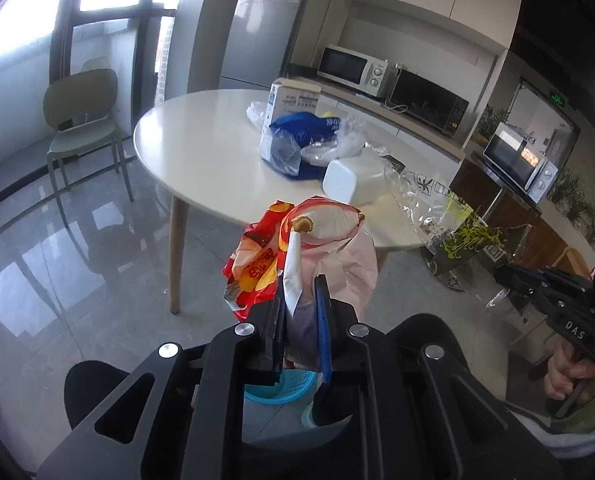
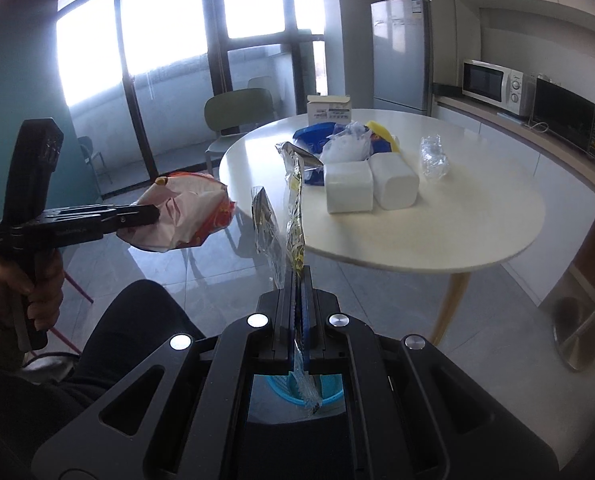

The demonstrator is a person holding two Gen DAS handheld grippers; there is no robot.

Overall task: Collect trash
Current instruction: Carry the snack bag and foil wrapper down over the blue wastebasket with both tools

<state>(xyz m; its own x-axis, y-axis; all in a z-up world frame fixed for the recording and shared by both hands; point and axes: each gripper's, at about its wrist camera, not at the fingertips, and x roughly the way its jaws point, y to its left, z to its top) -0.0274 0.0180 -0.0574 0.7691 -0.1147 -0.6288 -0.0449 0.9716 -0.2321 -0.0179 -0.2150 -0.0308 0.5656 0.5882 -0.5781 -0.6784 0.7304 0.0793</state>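
Crinkled red-and-pink plastic, a snack bag (image 1: pixel 297 256), was clamped in the left gripper (image 1: pixel 302 300) short of the round cream table (image 1: pixel 201 148). The right gripper (image 2: pixel 297 292) pinched a thin clear wrapper (image 2: pixel 295 216) above a blue basket (image 2: pixel 329 390).

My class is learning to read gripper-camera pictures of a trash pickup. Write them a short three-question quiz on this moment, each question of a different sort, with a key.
1. True or false: the left gripper is shut on a red and pink snack bag.
2. Which does the right gripper hold? A) a white tub B) a clear wrapper with yellow print C) a cardboard box
3. Fill in: the blue basket shows low between the fingers, ____ the held wrapper.

Key: 1 true. 2 B; the two white tubs and the box stand on the round table. 3 below.
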